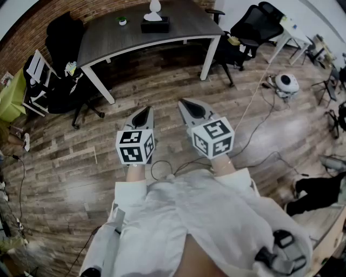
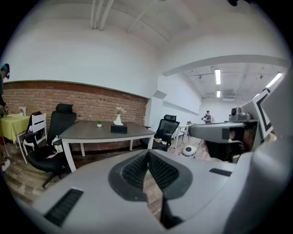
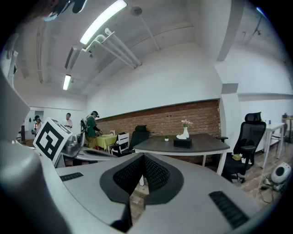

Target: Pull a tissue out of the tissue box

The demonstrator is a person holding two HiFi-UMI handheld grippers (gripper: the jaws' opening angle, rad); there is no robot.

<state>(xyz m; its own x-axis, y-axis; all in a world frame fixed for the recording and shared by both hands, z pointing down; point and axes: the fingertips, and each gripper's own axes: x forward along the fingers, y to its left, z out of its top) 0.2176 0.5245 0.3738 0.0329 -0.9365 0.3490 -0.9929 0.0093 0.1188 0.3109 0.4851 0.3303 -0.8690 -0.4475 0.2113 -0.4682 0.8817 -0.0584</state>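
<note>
**Head view:** L gripper (image 1: 145, 113) and R gripper (image 1: 186, 105) were side by side over the wood floor (image 1: 70, 162), well apart from the table (image 1: 108, 46).

**Jaws:** both pairs were fully closed w/ nothing between them, per each gripper view.

**Tissue box** (image 1: 155, 25): sat on the table's far part, next to a white vase (image 1: 155, 6), untouched.

**Gripper views only:** flowers (image 3: 185, 122) in the vase.

**L gripper view:** showed the R gripper at its right edge.

**R gripper view:** showed the L unit's marker cube (image 3: 49, 137) at its left.
</note>
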